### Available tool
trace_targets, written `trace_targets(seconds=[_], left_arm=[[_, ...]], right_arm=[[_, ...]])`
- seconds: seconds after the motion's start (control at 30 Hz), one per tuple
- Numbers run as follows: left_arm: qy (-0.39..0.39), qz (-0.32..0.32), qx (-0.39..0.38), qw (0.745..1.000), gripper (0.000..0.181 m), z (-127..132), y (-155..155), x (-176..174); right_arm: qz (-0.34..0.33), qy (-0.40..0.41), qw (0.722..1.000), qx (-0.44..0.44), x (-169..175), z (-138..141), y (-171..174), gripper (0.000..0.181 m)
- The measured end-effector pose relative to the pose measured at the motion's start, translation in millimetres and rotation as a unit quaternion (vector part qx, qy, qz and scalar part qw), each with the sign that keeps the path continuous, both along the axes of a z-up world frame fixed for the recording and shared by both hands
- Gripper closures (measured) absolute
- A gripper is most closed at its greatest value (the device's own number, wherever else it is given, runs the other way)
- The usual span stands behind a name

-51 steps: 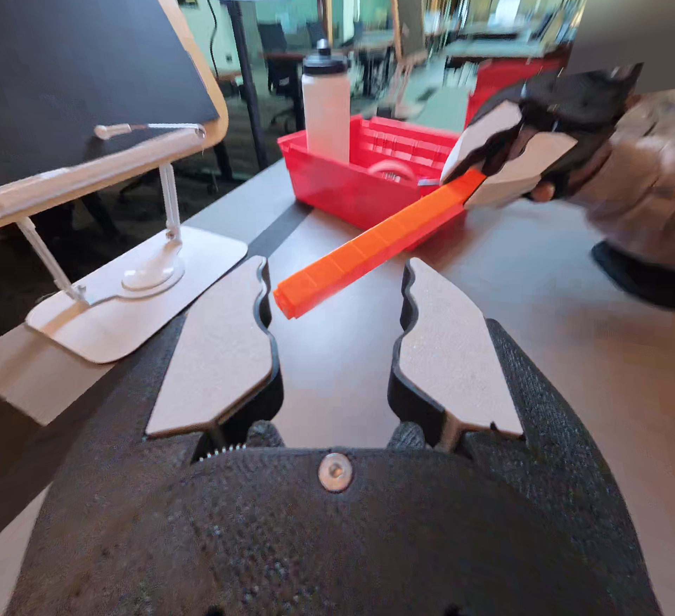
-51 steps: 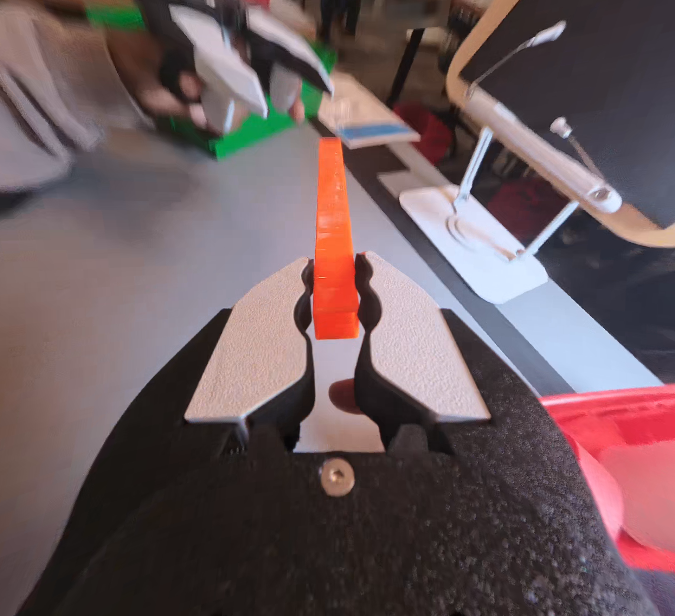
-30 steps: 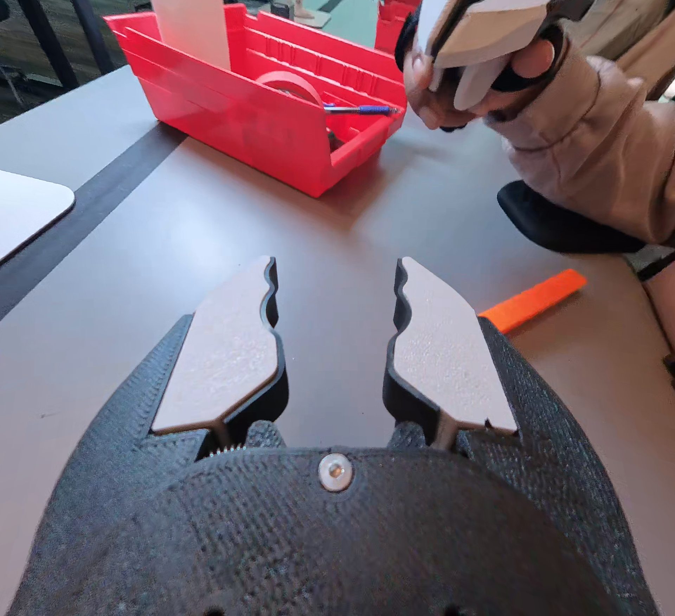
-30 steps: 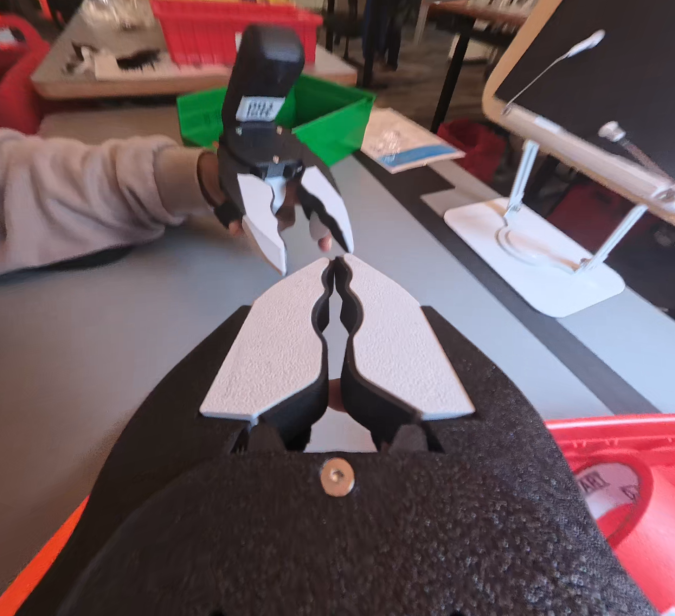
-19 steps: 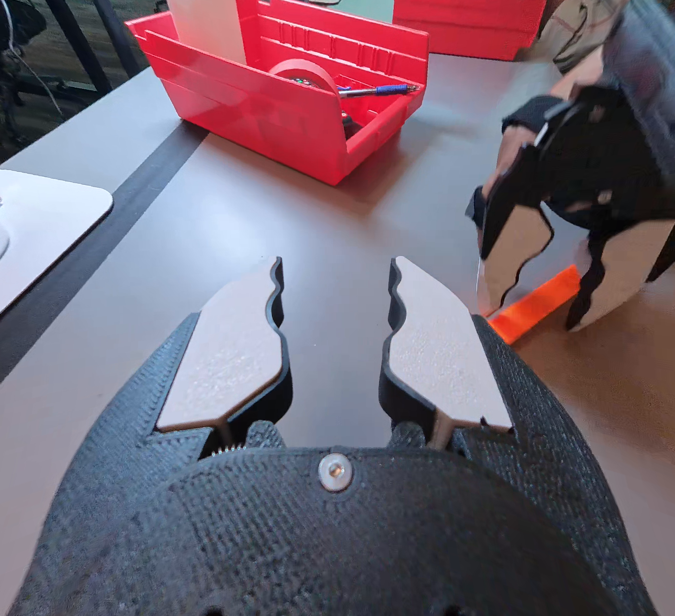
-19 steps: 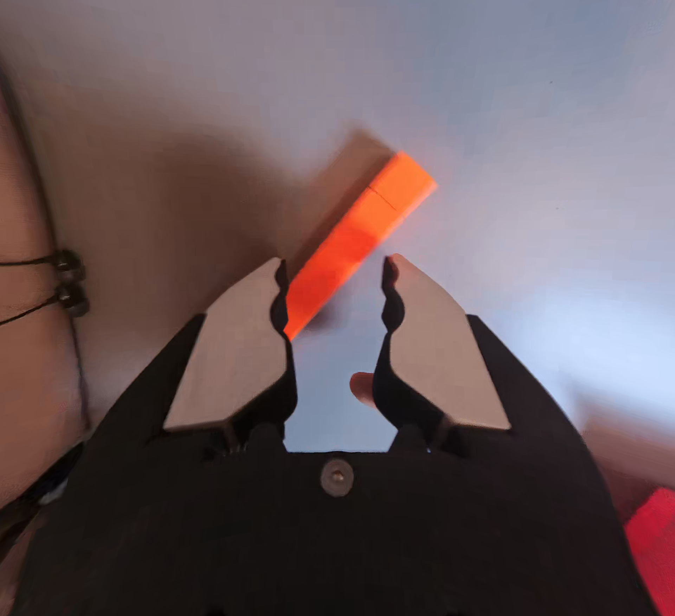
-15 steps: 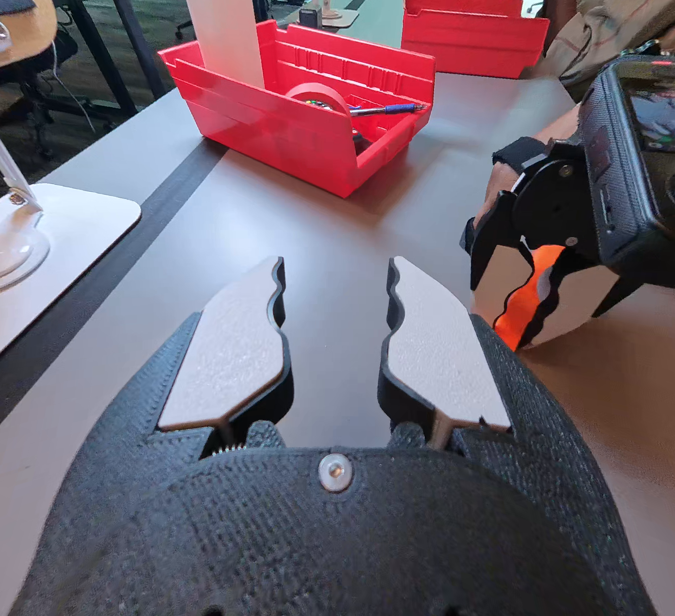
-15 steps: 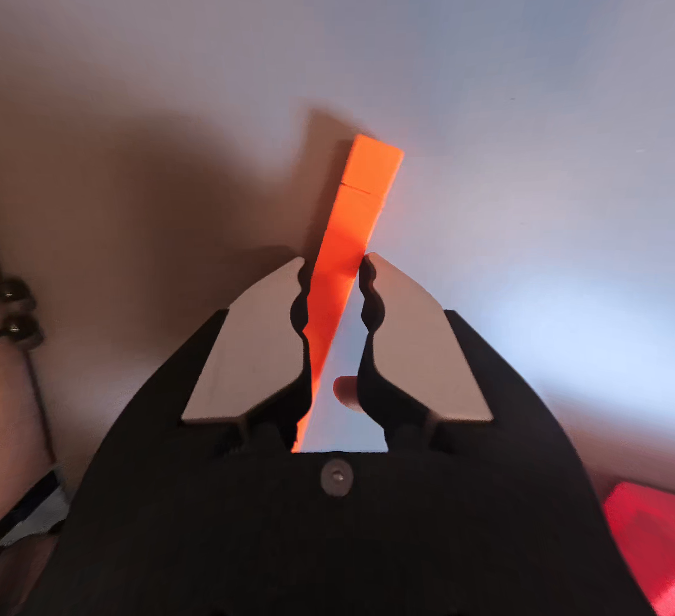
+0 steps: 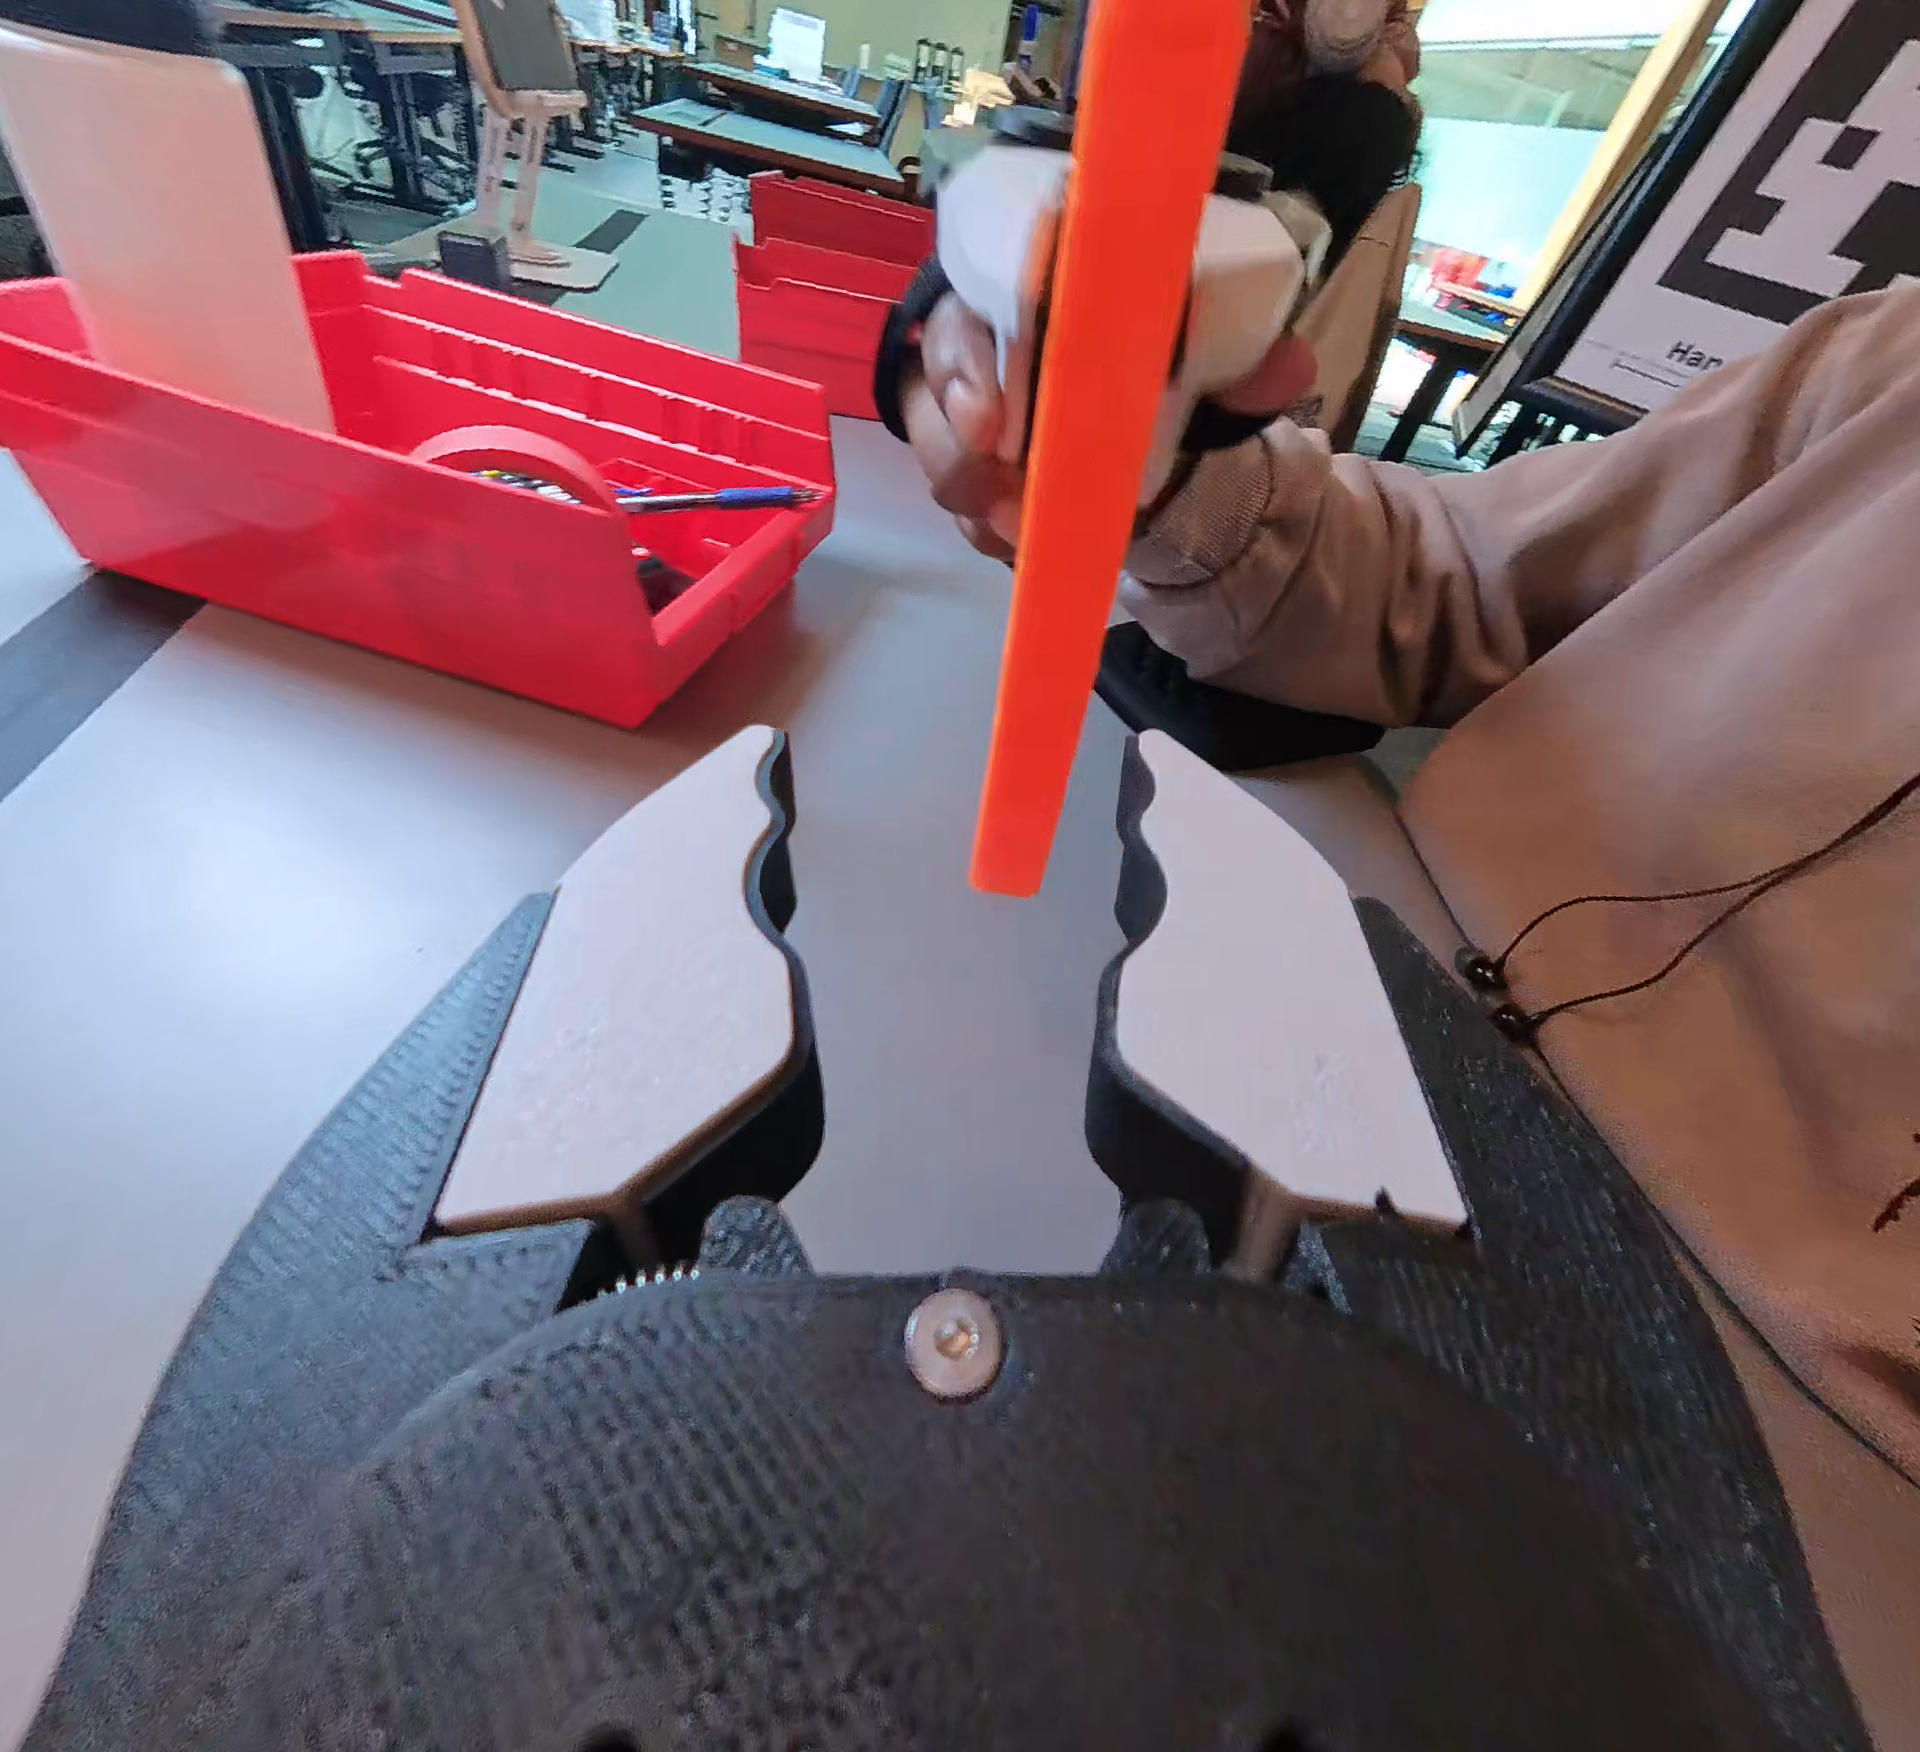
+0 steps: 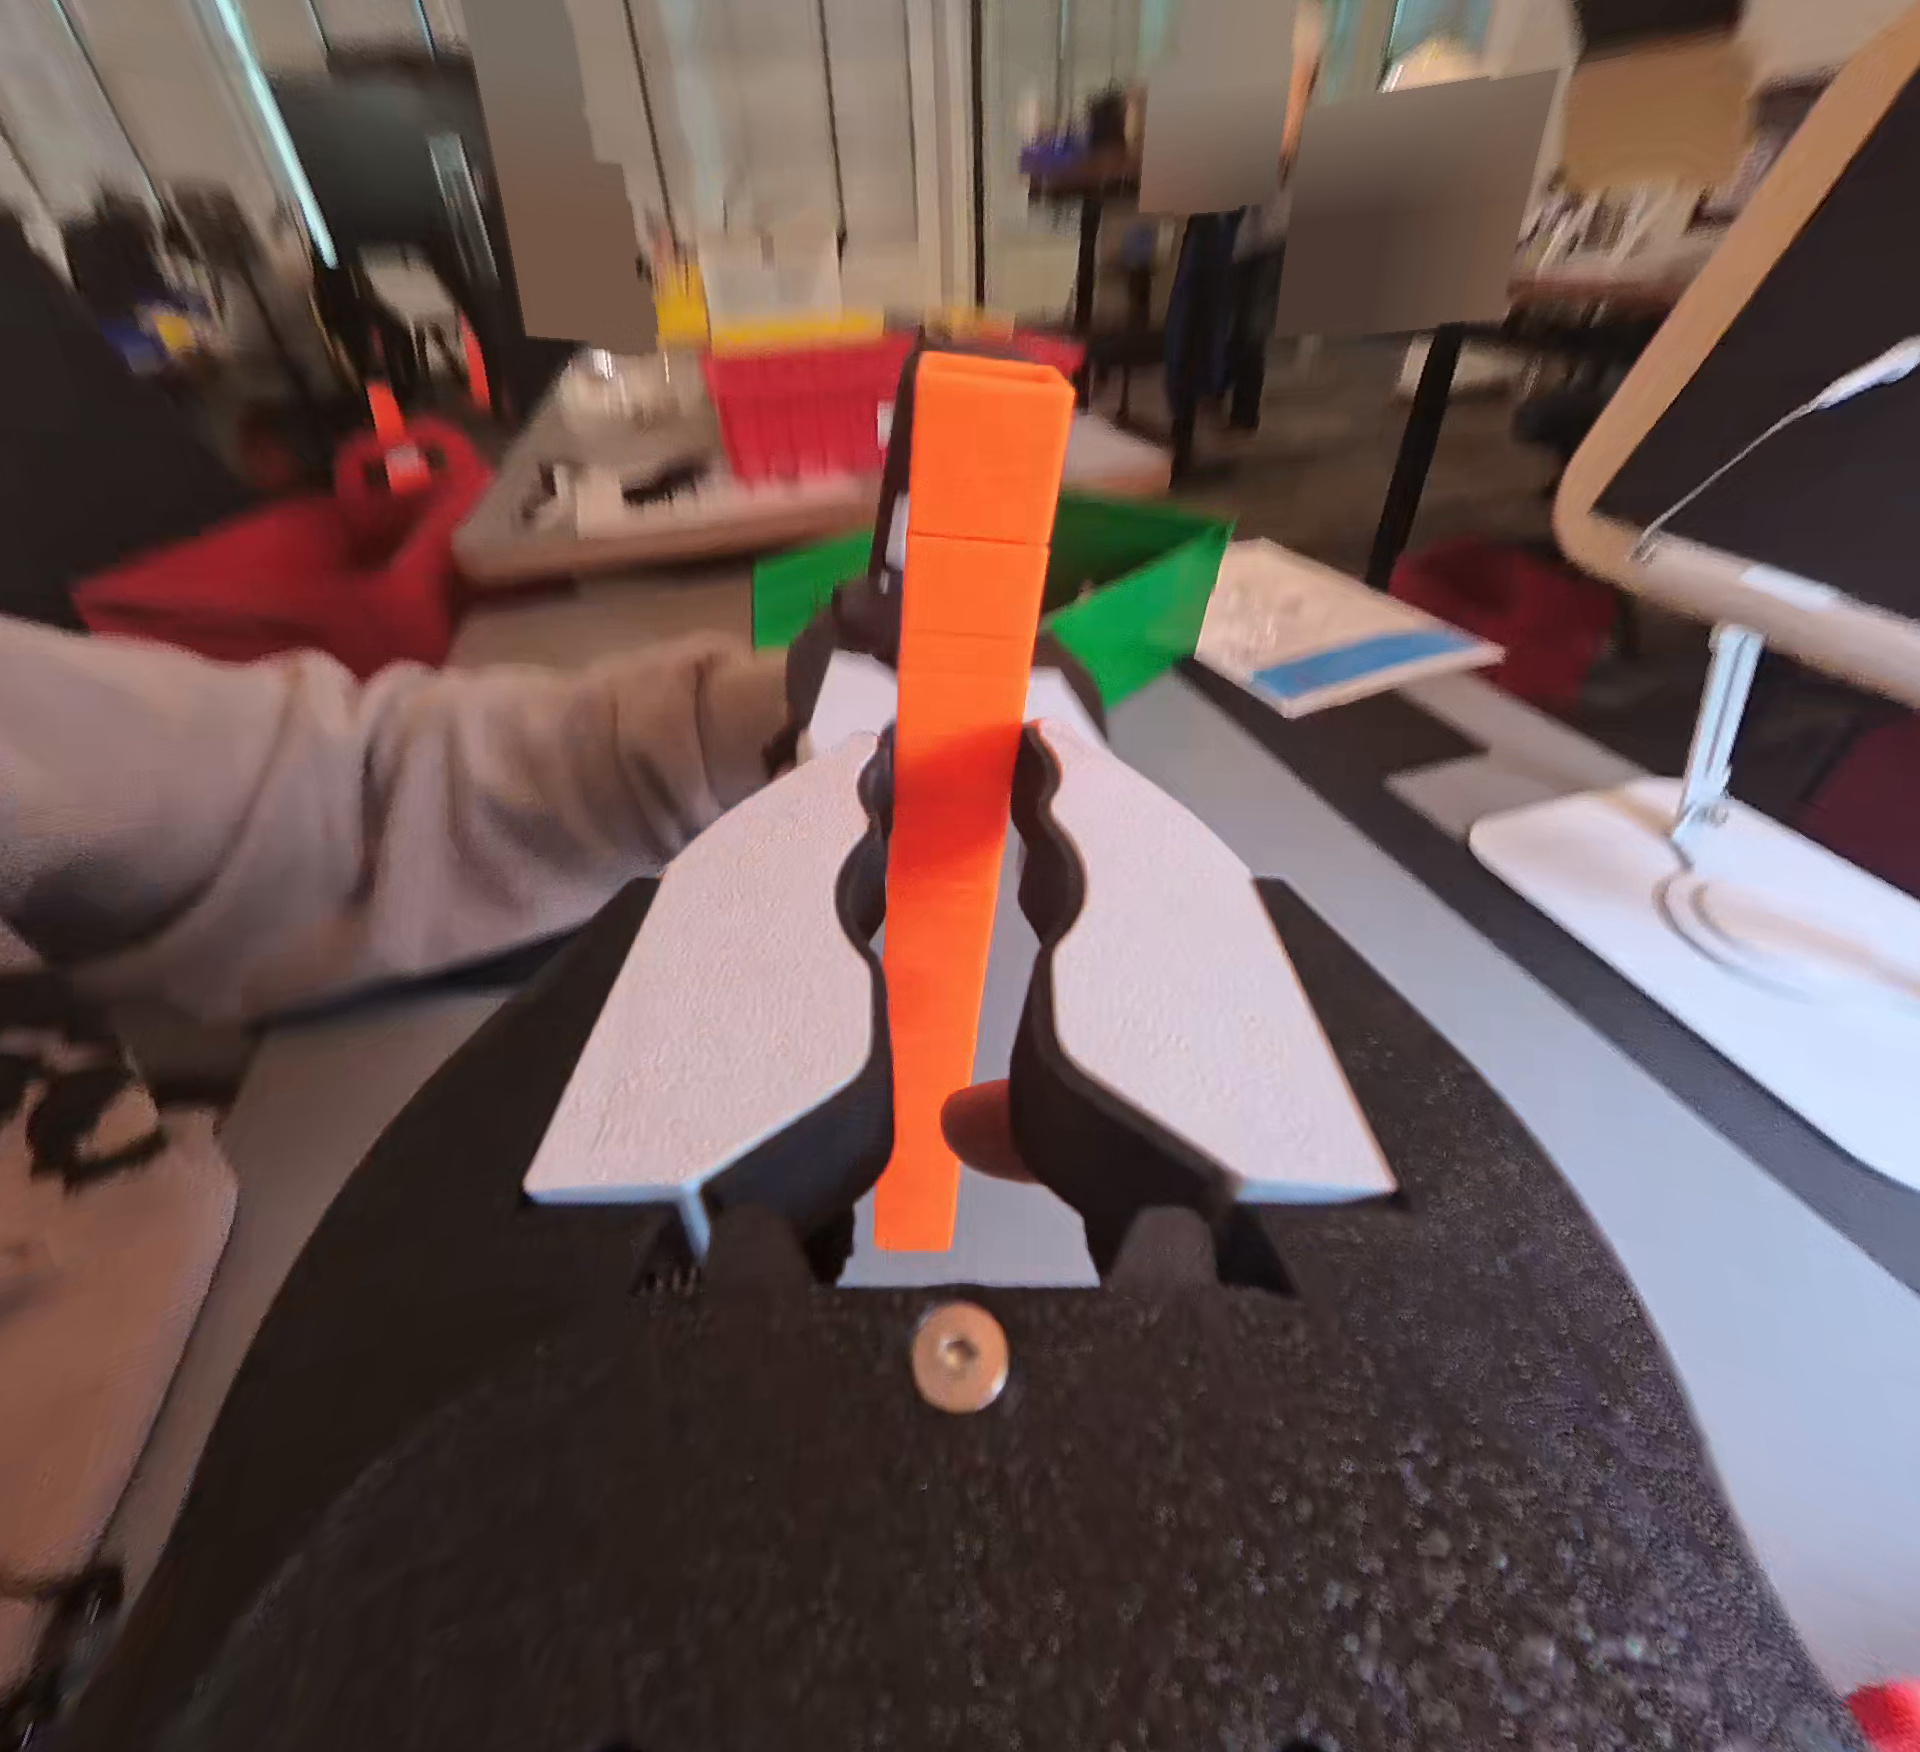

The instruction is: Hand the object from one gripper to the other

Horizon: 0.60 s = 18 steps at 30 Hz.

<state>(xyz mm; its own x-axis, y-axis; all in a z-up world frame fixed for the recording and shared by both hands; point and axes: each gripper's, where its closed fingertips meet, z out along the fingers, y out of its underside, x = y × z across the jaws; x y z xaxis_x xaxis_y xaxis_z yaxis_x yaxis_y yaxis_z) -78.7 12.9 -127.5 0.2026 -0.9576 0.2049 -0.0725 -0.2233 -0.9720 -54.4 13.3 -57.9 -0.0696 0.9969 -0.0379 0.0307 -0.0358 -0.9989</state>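
**Orange bar, held right, offered left**

Orange rigid plastic bar, long, square-sectioned, faintly jointed along its length: clamped between the two white-faced jaws of the right gripper, which close on its lower-middle portion. One end sits deep in the jaw throat; the other stands well clear beyond the tips. In the left wrist view the same bar hangs with its free end dipping into the gap of the left gripper, touching neither pad. Left jaws stand wide apart, empty.

Handling, judged: light, stiff, unlikely to bend or crush. Smooth faces may slip or pivot under a narrow grip. Best purchase for the receiving jaws is across two flat opposite faces, a little up from the free end and well apart from the right gripper's hold, so the two sets of fingers do not collide.

Beyond the jaws:
- Grey tabletop with a dark strip along its far side.
- Red plastic bin holding a white bottle, a tape roll and a blue pen.
- Person's beige sleeve behind the right gripper.
- Green open bin, farther back in the right wrist view.
- White stand base under a tilted dark board.
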Motion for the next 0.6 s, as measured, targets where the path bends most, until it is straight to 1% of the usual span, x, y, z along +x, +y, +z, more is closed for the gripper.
trace_targets(seconds=[0.07,0.17,0.2,0.23,0.27,0.33,0.4,0.47,0.53,0.6], left_arm=[[0.004,-0.010,0.011,1.000,0.119,1.1,-5.3,15.2],[0.004,-0.003,0.067,0.998,0.119,10.5,-11.5,41.3],[0.011,-0.007,0.082,0.997,0.124,12.8,-15.8,49.0],[0.027,-0.008,0.098,0.995,0.142,13.4,-18.8,53.9],[0.047,0.001,0.112,0.993,0.155,13.6,-18.3,55.5],[0.078,0.036,0.144,0.986,0.157,16.4,-11.2,50.7],[0.095,0.083,0.199,0.972,0.159,23.8,-2.3,39.9],[0.082,0.094,0.211,0.969,0.159,33.9,-2.3,32.9],[0.068,0.105,0.215,0.969,0.159,42.7,-0.9,26.3],[0.082,0.120,0.238,0.960,0.159,45.8,1.7,18.7]], right_arm=[[0.007,0.055,0.998,-0.018,7.0,15.9,0.9,0.160],[0.019,0.099,0.994,-0.036,7.8,24.4,-4.4,0.160],[0.020,0.107,0.993,-0.038,6.7,25.9,-6.1,0.160],[0.021,0.111,0.993,-0.034,5.2,26.5,-7.2,0.159],[0.031,0.114,0.993,-0.031,4.5,27.8,-10.4,0.160],[0.034,0.121,0.992,-0.019,7.8,32.4,-12.6,0.159],[0.045,0.129,0.990,-0.022,13.0,37.6,-15.4,0.156],[0.052,0.143,0.988,-0.028,20.5,44.9,-14.2,0.147],[0.047,0.141,0.989,-0.003,26.8,45.9,-11.0,0.140],[0.048,0.138,0.989,0.020,33.3,43.3,-7.2,0.137]])
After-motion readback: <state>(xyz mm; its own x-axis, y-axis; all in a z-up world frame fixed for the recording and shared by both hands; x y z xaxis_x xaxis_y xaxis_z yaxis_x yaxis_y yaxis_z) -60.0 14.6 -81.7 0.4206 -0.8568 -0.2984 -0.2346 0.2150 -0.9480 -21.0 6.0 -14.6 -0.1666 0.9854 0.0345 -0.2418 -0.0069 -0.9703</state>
